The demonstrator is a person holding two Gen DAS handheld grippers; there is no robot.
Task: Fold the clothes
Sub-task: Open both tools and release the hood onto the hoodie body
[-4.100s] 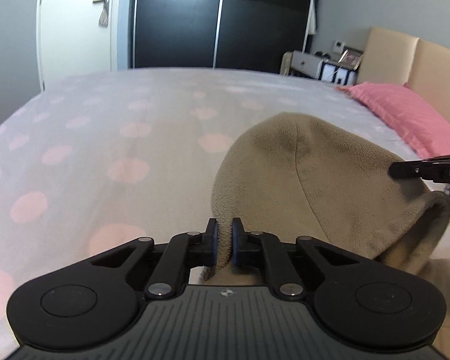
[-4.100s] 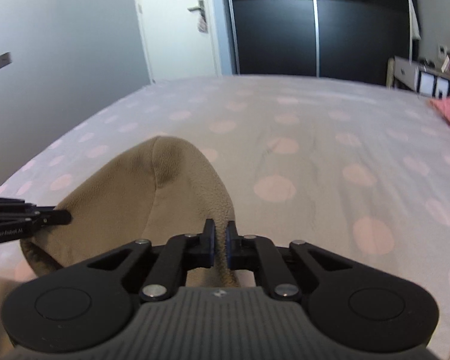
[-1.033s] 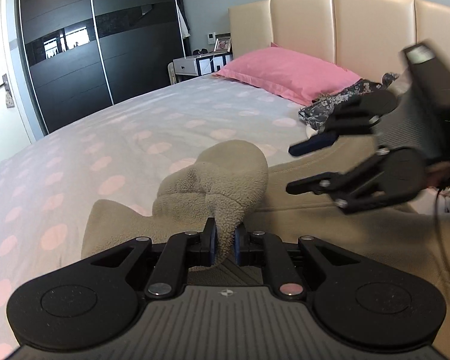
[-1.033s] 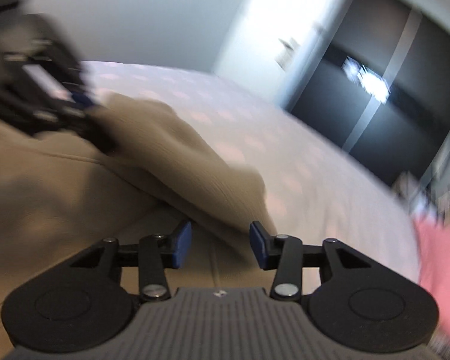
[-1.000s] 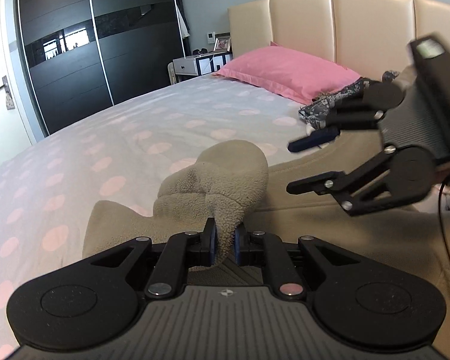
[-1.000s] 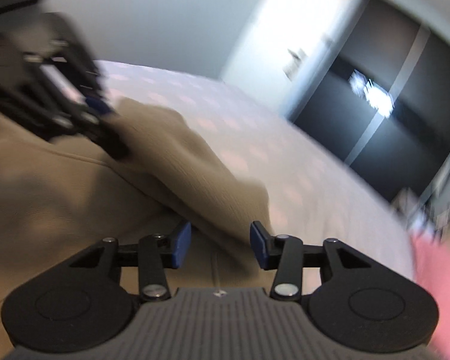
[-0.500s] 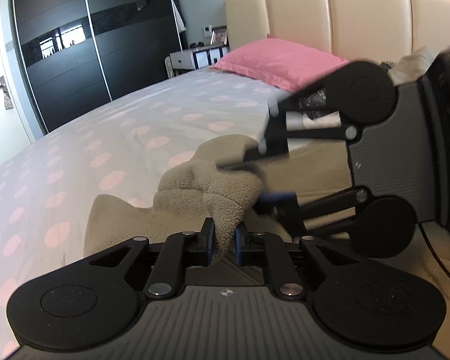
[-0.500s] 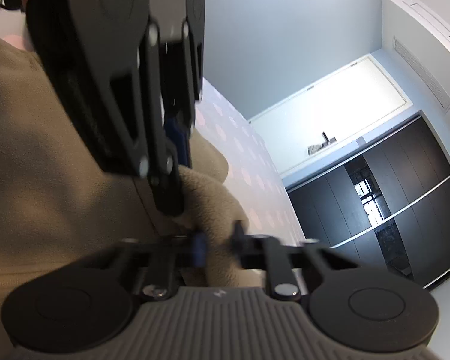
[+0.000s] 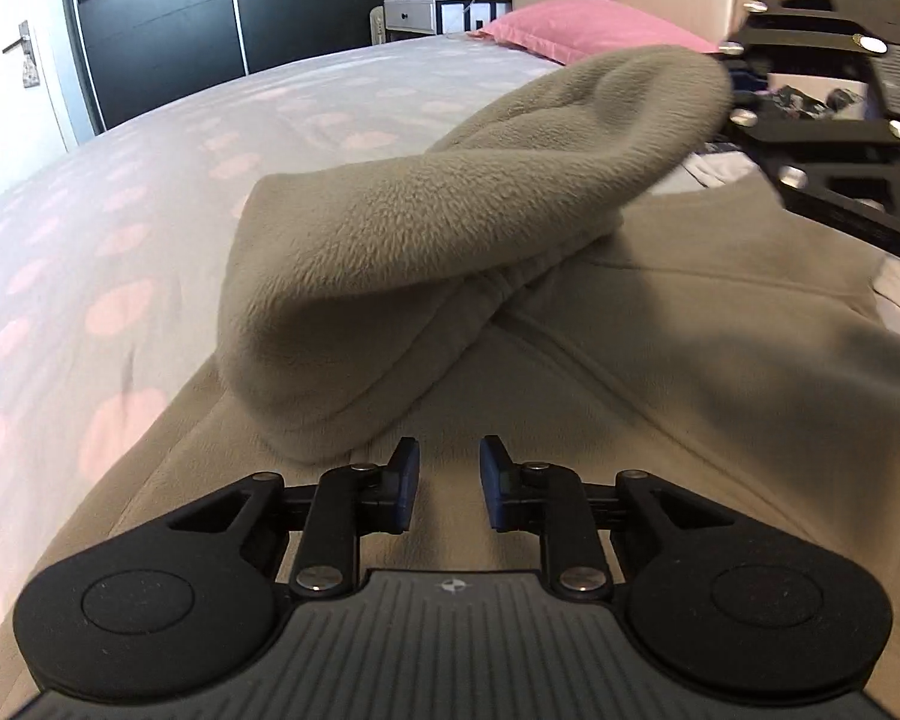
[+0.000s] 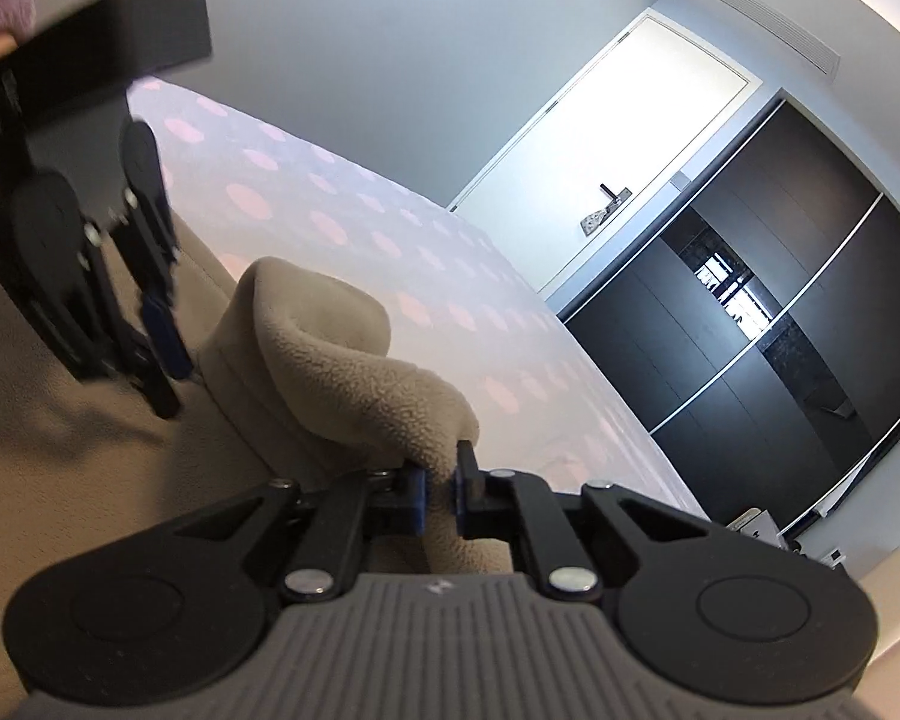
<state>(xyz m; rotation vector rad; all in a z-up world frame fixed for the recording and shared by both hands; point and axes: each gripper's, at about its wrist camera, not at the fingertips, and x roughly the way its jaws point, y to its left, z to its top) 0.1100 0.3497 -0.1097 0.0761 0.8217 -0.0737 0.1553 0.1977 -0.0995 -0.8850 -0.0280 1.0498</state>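
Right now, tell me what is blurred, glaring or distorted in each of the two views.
Left wrist view: the right gripper at the upper right is smeared by motion, the fleece is sharp, and fisheye bends the bed edge. Right wrist view: the left gripper at the left is blurred, the white door is blown out by glare, and the whole room is tilted and curved.

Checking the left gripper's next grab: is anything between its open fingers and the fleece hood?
Nothing visible. The left gripper is open just short of the fleece hood, with only the garment's flat body beneath. The right gripper pinches the hood's far end.
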